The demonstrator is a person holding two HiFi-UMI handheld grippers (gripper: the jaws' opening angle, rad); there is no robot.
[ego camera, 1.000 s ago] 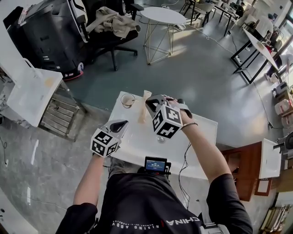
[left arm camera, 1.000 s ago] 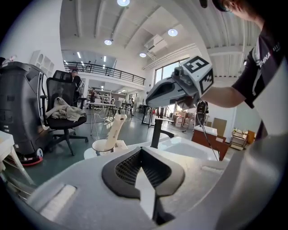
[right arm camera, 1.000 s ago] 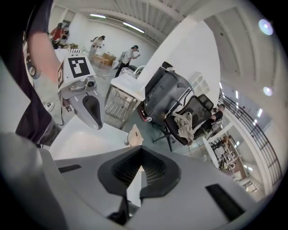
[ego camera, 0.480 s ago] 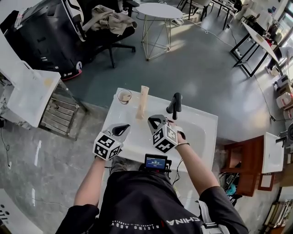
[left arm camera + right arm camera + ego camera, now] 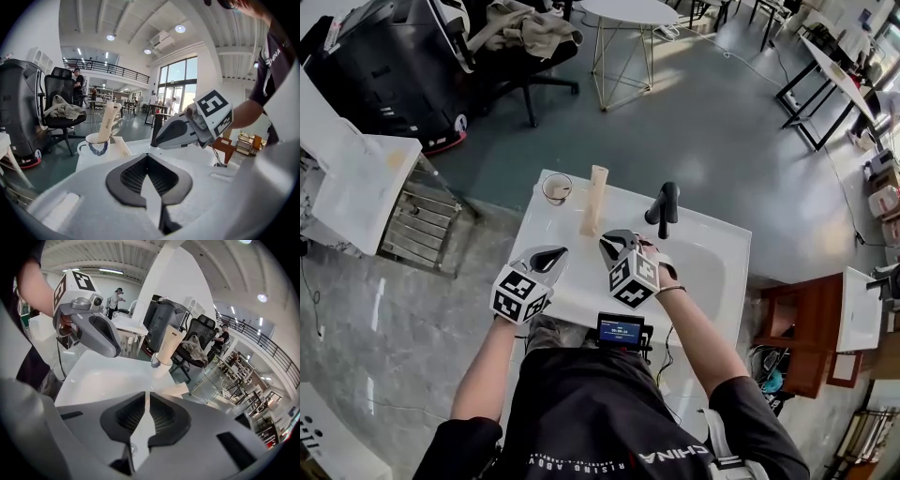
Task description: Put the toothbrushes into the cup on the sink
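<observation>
A white cup stands at the sink's far left corner. A tall beige toothbrush pack stands upright by it. In the gripper views the pack rises right at the cup; I cannot tell whether it is inside. A flat pale box lies beside the cup. My left gripper hovers shut and empty over the near left deck. My right gripper is low beside it; its jaws have just been opening to a narrow slit, nothing between them.
A black faucet rises at the back of the basin, right of the pack. Around the sink are a white panel and metal rack to the left, a wooden cabinet to the right, and an office chair and round table further off.
My right gripper has come down from up by the beige pack to just above the sink's front. My left gripper has sunk slightly.
</observation>
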